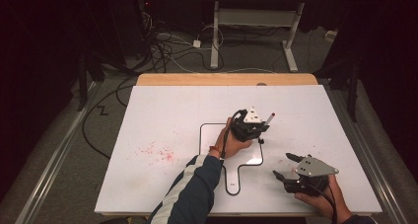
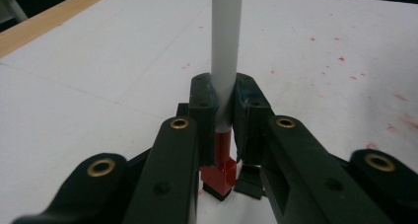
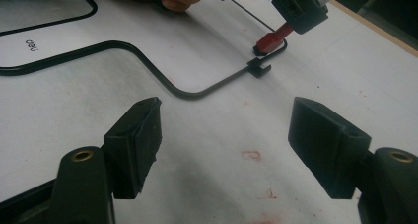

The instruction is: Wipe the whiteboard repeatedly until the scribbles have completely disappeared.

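high view: the left gripper (image 1: 252,127) is positioned over the upper right part of the black outline (image 1: 201,135) printed on the white sheet (image 1: 162,115), with a marker (image 1: 269,118) clamped in its closed jaws. left gripper view: the white barrel of the marker is seen pinched between both pads (image 2: 203,105), the red tip section pointing down and its dark end resting on, or just above, the sheet; contact cannot be confirmed from this angle. right gripper view: the marker tip (image 3: 270,40) is located at the black line near a small black clip-like mark (image 3: 258,67). no fresh red line is distinguished along the outline, so tracing is judged barely started, if at all; almost the whole contour remains. older red specks (image 1: 155,153) are scattered left of the outline. the right gripper (image 1: 286,167) is held wide open and empty, resting near the sheet's lower right corner.
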Demonstrator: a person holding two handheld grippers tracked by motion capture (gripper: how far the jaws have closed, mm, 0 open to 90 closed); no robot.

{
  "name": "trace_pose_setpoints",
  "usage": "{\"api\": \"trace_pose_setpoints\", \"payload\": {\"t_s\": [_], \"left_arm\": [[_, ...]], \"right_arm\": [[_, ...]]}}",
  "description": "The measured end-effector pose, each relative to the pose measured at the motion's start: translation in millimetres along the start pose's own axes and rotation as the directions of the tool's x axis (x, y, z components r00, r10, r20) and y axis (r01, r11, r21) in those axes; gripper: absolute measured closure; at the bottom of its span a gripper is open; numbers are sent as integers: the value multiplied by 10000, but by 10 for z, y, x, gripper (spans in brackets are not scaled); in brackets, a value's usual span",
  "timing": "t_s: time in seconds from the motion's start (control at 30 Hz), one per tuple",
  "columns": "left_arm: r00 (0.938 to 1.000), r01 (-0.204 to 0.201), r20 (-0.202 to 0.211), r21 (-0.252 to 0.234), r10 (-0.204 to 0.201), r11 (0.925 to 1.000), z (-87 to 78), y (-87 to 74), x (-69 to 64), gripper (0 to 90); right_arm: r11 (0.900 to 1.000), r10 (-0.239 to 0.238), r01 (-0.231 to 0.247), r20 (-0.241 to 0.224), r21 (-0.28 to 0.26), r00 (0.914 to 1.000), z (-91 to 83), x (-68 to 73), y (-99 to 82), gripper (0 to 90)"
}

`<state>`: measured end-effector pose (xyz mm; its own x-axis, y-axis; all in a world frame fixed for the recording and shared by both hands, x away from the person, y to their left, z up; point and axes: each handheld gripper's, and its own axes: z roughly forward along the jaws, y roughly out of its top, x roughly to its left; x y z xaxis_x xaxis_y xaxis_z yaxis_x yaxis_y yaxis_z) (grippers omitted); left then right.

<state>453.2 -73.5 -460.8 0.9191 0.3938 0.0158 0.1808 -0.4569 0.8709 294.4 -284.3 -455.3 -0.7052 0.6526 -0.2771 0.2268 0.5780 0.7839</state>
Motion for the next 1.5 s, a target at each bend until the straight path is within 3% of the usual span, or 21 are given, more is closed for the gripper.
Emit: {"api": "trace_pose_setpoints", "payload": {"t_s": [0.17,0.3,0.5,0.6,0.83,1.03,1.27,1.4,1.5], "left_arm": [[9992,-298,-265,106,300,9995,1,0,23,784],[9981,-205,-582,196,217,9996,-59,-44,133,784],[9937,268,-1091,275,-236,9993,-185,-125,302,784],[9932,370,-1110,264,-339,9990,-159,-121,305,784],[9971,350,-681,135,-340,9993,46,1,215,784],[9966,390,-730,147,-379,9991,143,63,248,784],[9941,852,-697,286,-831,9960,62,28,328,784],[9940,954,-560,301,-936,9950,-17,-27,324,784],[9957,793,-518,415,-771,9960,-79,-69,293,784]], "right_arm": [[10000,-21,21,-32,33,10000,8,8,2,293],[10000,-14,14,-22,15,10000,3,6,-2,293],[10000,3,-3,5,8,10000,-7,-1,-4,293],[10000,18,-18,0,-4,10000,-1,6,3,293],[10000,-28,28,-75,27,10000,12,8,4,294],[10000,5,-6,-128,-18,9999,6,7,2,294],[10000,48,-49,-111,-47,9999,2,2,3,294],[10000,37,-37,-87,-52,10000,2,2,7,294],[10000,1,-2,-109,-45,9999,3,12,10,294]]}}
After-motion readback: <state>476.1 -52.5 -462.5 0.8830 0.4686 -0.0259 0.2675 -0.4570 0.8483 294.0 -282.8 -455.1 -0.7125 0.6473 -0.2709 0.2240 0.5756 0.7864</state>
